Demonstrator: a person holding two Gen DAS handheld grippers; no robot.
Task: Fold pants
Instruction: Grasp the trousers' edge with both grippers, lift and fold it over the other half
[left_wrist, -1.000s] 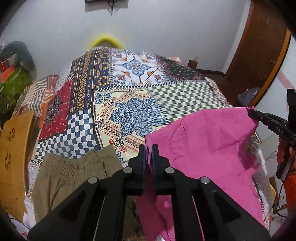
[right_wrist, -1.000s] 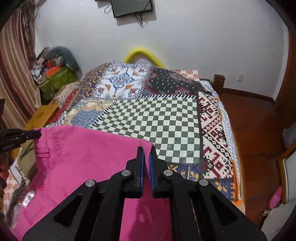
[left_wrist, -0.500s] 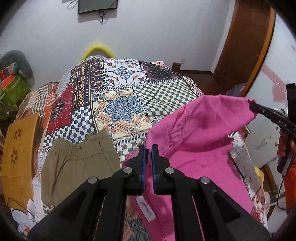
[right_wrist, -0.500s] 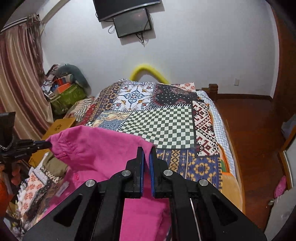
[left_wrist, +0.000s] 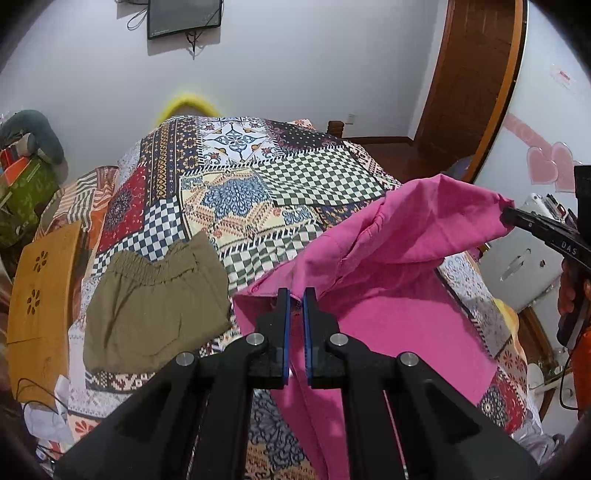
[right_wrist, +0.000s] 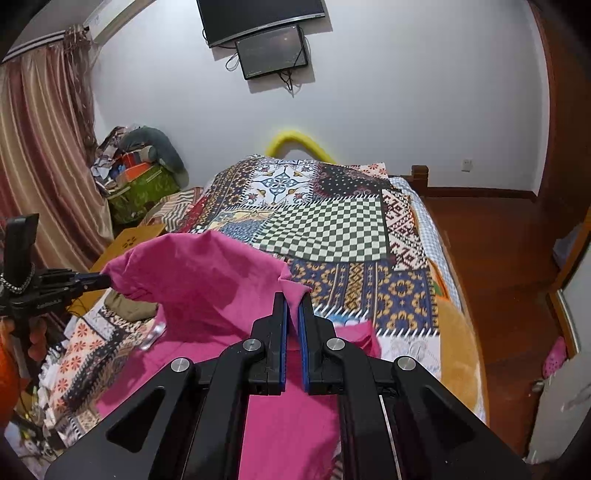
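Patchwork-quilted bed (left_wrist: 236, 206) against a white wall (right_wrist: 388, 92), olive shorts (left_wrist: 155, 306) lying flat, both hand-held grippers, left (left_wrist: 294, 295) and right (right_wrist: 293, 301), clamped on pink pants (left_wrist: 399, 258).

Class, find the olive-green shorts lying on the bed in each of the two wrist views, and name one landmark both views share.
Left wrist view: the olive-green shorts lie flat at lower left, beside the pink pants.
Right wrist view: only a small piece of them shows at mid left, under the raised pink fabric.
Shared landmark: the green-and-white checkered patch of the bedspread.
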